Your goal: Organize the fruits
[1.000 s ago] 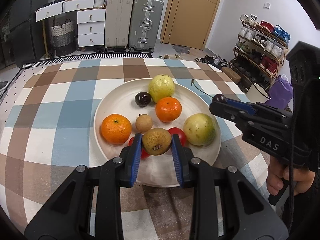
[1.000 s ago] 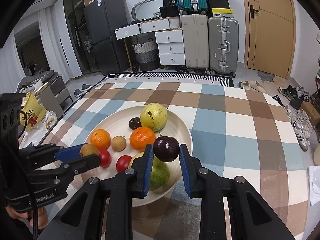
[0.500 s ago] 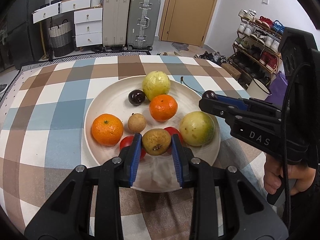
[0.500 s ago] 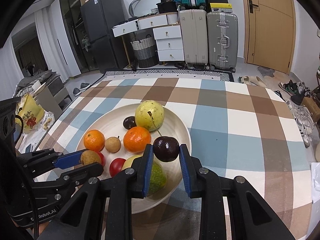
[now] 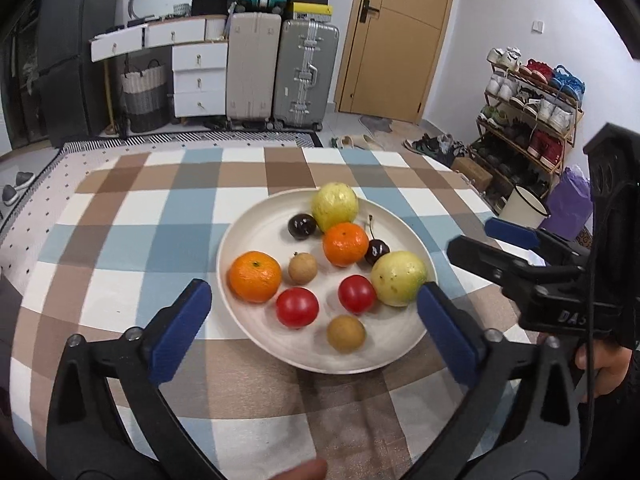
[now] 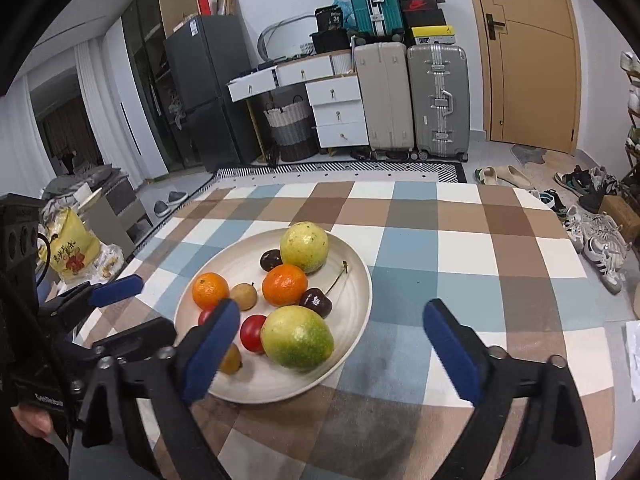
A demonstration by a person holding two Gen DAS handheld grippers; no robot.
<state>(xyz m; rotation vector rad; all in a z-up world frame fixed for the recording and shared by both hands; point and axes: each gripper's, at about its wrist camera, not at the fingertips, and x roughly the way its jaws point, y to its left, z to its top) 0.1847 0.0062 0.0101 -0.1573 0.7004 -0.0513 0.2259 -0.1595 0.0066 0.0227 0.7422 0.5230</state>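
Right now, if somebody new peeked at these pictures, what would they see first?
Probably the big white plate on the checked tablecloth, full of bright fruit: two oranges, two red tomatoes and two yellow-green fruits. Next, the blue-padded left gripper and right gripper near its front, jaws opening, nothing between them.

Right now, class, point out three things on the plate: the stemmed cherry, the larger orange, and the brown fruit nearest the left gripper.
Stemmed cherry [image 5: 377, 251], left wrist view, on its dark body.
Larger orange [image 5: 255, 276], left wrist view, on its middle.
Brown fruit [image 5: 346, 333], left wrist view, on its middle.
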